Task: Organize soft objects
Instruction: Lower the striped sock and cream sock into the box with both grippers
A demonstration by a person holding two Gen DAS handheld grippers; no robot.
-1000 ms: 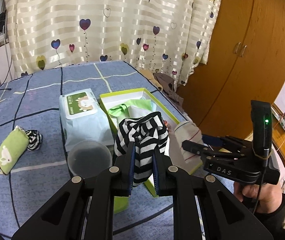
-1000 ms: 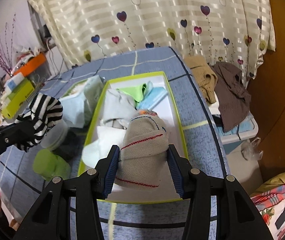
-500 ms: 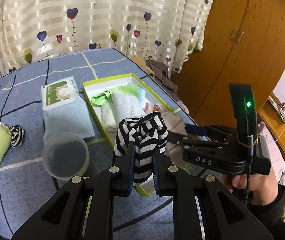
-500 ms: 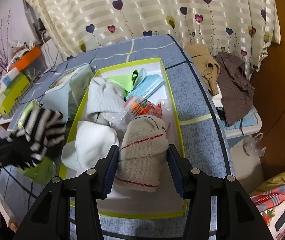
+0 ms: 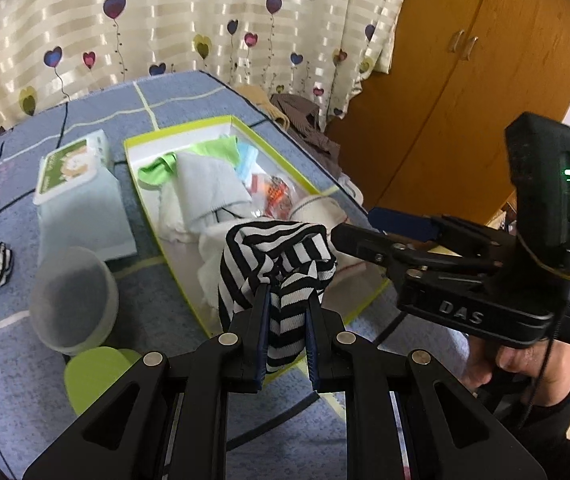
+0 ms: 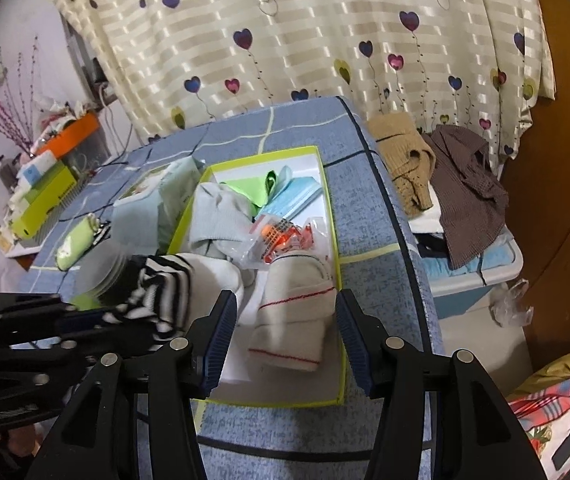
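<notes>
Left wrist view
Grip: the left gripper [image 5: 287,320] is clamped on the striped sock [image 5: 281,264], held just above the near end of the box [image 5: 189,132].
Risk: the right gripper [image 5: 349,236], close alongside, could be struck.

Right wrist view
Jaws: the right gripper [image 6: 285,332] has just been opened; the beige sock [image 6: 297,312] is released, lying in the box [image 6: 333,264].
Room: little is left; a snag on the near rim is possible.

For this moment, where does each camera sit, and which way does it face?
Left wrist: on the left gripper, looking down at the green-rimmed box; its jaws clamp a striped sock; the right gripper and a hand show.
Right wrist: on the right gripper, above the box; jaws open around a cream sock.
Shared: box, both socks.
</notes>
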